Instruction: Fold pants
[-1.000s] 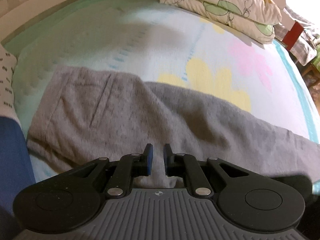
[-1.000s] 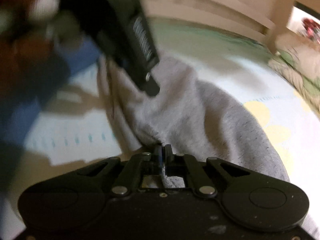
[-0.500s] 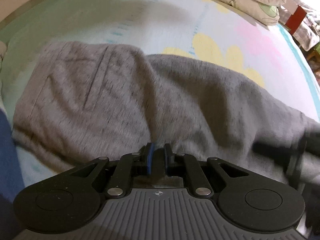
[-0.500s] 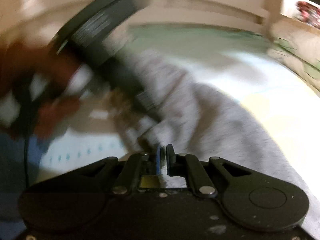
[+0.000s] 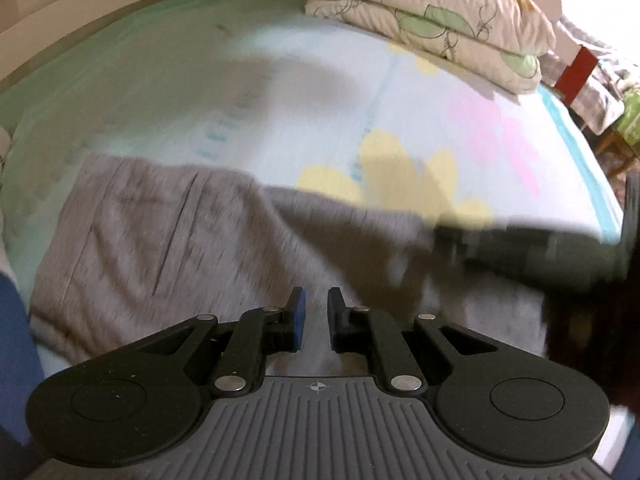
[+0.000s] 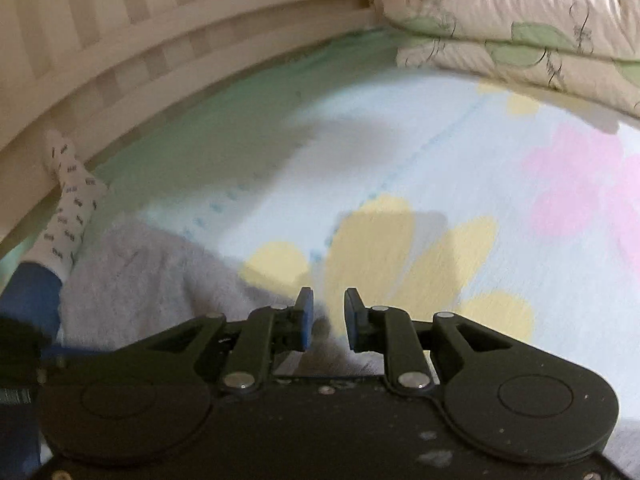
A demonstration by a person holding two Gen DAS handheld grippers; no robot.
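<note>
Roughly spread, the grey pants [image 5: 168,248] lay across the near side of the flowered bedsheet [image 5: 280,112]. Left gripper [image 5: 316,312] hovered above them, fingers narrowly parted, empty. Right gripper [image 6: 328,316] had just been opening, nothing between its fingers.

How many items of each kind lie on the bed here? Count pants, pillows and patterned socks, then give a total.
Grey pants: 1
Leaf-print pillows, stacked: 2
White patterned sock: 1
Total: 4
</note>
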